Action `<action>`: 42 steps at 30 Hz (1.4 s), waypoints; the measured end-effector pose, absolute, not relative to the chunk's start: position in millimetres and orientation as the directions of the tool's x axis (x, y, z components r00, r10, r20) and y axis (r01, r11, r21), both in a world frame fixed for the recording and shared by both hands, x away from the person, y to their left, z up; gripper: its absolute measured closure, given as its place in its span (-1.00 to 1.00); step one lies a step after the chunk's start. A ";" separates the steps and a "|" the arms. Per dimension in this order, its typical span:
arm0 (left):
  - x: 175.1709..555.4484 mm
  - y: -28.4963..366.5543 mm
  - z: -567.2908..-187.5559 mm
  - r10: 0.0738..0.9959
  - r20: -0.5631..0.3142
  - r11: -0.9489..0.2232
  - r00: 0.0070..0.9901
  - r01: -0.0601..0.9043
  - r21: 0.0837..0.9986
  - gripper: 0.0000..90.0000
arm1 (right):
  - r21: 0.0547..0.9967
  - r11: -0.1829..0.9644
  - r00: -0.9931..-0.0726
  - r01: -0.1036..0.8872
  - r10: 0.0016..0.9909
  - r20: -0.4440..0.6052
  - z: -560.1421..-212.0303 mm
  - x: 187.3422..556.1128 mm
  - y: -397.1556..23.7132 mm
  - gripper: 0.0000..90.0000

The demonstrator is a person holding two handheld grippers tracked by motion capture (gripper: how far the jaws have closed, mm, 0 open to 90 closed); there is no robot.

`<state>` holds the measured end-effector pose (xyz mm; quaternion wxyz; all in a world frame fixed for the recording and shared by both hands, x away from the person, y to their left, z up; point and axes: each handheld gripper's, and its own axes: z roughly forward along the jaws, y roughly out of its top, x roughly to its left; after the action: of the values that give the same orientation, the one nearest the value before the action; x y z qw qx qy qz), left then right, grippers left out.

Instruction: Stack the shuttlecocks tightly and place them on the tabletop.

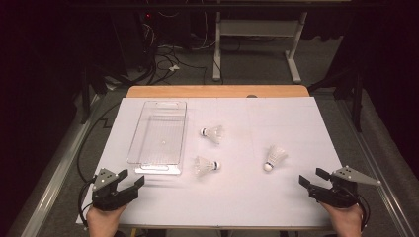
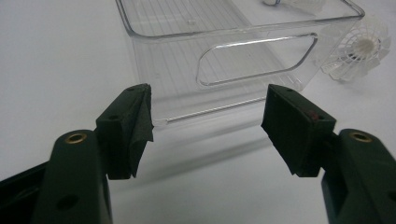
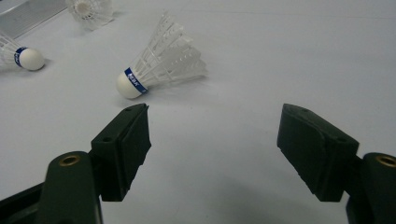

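Three white shuttlecocks lie on the white table sheet: one [image 1: 213, 133] right of the tray, one [image 1: 206, 166] near the tray's front right corner, one [image 1: 274, 158] further right. A clear plastic tray [image 1: 148, 148] stands empty at the left. My left gripper [image 1: 132, 178] rests near the front left corner, open, pointing at the tray's near end [image 2: 224, 88]. My right gripper [image 1: 310, 177] sits at the front right, open, with nothing between its jaws. In the right gripper view [image 3: 212, 135] the nearest shuttlecock [image 3: 159, 67] lies just ahead, cork toward me.
The white sheet [image 1: 232, 197] covers a wooden table whose far edge [image 1: 217, 91] shows. Beyond it stand a white desk frame [image 1: 257, 44] and cables on the dark floor. In the left gripper view a shuttlecock [image 2: 359, 51] lies right of the tray.
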<state>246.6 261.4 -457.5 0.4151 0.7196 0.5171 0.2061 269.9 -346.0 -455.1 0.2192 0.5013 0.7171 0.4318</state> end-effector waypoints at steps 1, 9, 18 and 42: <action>246.5 261.4 -457.4 0.915 -0.132 -0.121 0.381 0.573 0.811 -0.25 | 0.839 0.125 -0.401 0.529 0.909 0.118 -455.3 269.8 -345.9 -0.43; 244.4 260.1 -456.3 0.912 -0.129 -0.129 0.390 0.570 0.812 -0.24 | 0.836 0.125 -0.400 0.534 0.909 0.119 -455.5 269.9 -345.6 -0.44; 239.5 256.5 -453.1 0.909 -0.127 -0.133 0.398 0.564 0.815 -0.24 | 0.837 0.130 -0.407 0.532 0.906 0.117 -455.6 269.9 -345.2 -0.44; 240.2 232.6 -445.9 0.888 -0.088 -0.196 0.452 0.545 0.815 -0.20 | 0.837 0.135 -0.417 0.530 0.901 0.118 -455.4 268.9 -343.9 -0.44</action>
<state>240.2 232.6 -445.9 0.4133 0.7451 0.4806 0.2074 268.9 -343.9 -455.4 0.2148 0.4955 0.7222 0.4321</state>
